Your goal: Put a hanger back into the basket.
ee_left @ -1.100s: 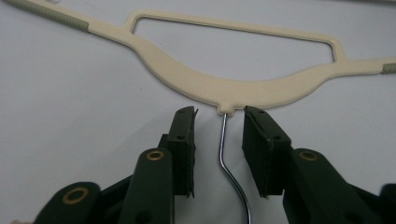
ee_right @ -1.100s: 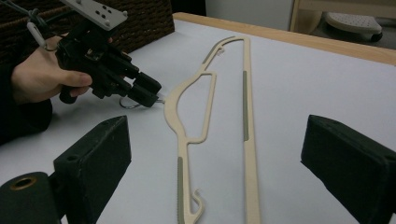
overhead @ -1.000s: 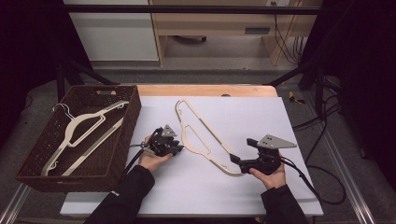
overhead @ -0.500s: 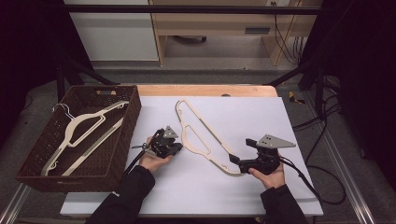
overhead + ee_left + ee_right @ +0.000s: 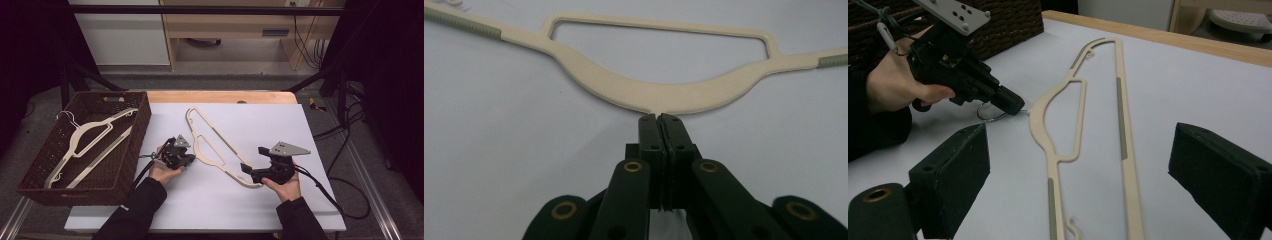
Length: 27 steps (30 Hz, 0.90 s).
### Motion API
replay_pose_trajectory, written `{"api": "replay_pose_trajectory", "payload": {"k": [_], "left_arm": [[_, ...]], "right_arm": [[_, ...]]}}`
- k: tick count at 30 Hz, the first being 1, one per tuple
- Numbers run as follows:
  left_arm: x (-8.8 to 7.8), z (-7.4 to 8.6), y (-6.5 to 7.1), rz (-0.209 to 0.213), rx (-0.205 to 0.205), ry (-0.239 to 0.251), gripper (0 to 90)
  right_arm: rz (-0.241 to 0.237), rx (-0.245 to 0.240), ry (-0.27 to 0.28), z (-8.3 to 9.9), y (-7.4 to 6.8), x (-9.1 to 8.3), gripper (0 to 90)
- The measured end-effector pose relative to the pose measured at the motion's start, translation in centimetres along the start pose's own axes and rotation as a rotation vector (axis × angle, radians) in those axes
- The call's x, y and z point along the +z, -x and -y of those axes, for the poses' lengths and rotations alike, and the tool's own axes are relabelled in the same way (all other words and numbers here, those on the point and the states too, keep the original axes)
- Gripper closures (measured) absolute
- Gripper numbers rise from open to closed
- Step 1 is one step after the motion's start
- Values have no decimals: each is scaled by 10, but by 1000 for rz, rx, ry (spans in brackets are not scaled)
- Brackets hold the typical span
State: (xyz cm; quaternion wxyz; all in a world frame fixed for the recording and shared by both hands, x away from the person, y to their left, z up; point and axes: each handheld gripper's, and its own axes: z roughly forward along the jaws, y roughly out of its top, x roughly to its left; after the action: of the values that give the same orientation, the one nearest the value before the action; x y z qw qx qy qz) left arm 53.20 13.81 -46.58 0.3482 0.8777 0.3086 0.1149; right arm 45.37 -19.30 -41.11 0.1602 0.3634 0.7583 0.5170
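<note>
My left gripper [image 5: 658,119] has just pinched fully closed on the hanger's wire hook [image 5: 993,116], right where it meets the cream hanger [image 5: 659,95]. Thin grip: the hanger could pivot or slip out as I lift. Wicker basket [image 5: 135,130] sits off to that gripper's left (one hanger already inside). My right gripper [image 5: 1083,180] gapes wide, holding nothing, straddling the hanger's far arm; closing askew would shove it.

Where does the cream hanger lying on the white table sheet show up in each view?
High view: the cream hanger lies slantwise at centre, between the two tools.
Left gripper view: it runs across the top, and the left tool is shut on its wire hook.
Right gripper view: it runs up the middle between the open jaws.
Shared landmark: the hanger's neck, where the left tool grips.
</note>
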Motion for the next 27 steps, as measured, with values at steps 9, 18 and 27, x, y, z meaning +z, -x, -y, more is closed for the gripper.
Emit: {"api": "replay_pose_trajectory", "payload": {"k": [9, 18, 27], "left_arm": [[-19, -15, 15, -27, 24, -22, 888], [-30, -26, 27, -42, 7, -53, 888], [-42, -30, 34, -34, -6, -24, 888]], "right_arm": [[-27, -46, -37, -7, -14, 29, 134], [-30, -89, -89, -9, -27, 67, 164], [-15, -162, -163, -3, -38, 99, 217]]}}
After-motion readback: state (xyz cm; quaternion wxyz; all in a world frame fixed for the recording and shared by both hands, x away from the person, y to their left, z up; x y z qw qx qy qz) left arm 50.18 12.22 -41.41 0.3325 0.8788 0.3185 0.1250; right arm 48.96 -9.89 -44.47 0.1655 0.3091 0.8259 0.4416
